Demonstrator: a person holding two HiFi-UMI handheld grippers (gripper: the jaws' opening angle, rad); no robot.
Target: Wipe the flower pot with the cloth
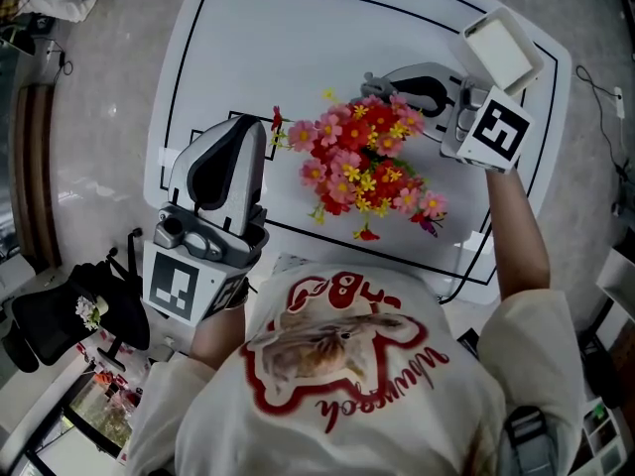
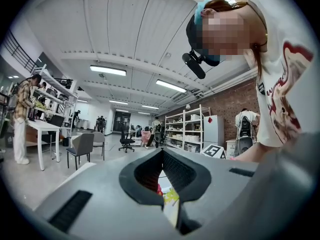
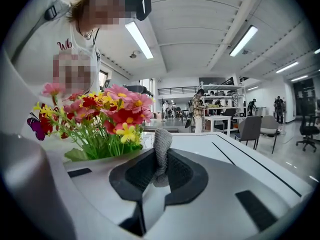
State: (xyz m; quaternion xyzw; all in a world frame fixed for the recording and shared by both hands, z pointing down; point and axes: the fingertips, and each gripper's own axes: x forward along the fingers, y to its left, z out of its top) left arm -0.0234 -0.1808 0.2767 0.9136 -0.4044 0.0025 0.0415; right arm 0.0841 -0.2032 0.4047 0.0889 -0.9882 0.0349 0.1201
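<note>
1. Your right gripper [image 3: 160,159] is pinching a grey knit cloth [image 3: 162,140]. It's soft and floppy, so grip firmly.
2. Your left gripper [image 2: 161,153] is pressed together and empty, left of the flowers [image 1: 365,162].
3. The pot sits mid-table [image 1: 298,28], hidden under the blooms. It's probably light and tippy, so brace its side, not the stems.

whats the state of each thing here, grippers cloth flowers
left gripper: jaws together, nothing between them
right gripper: shut on the cloth, close beside the flowers
cloth: grey, bunched, pinched in the jaws, one end sticking up past them
flowers: upright on the white table, blooms hiding the pot from above
</note>
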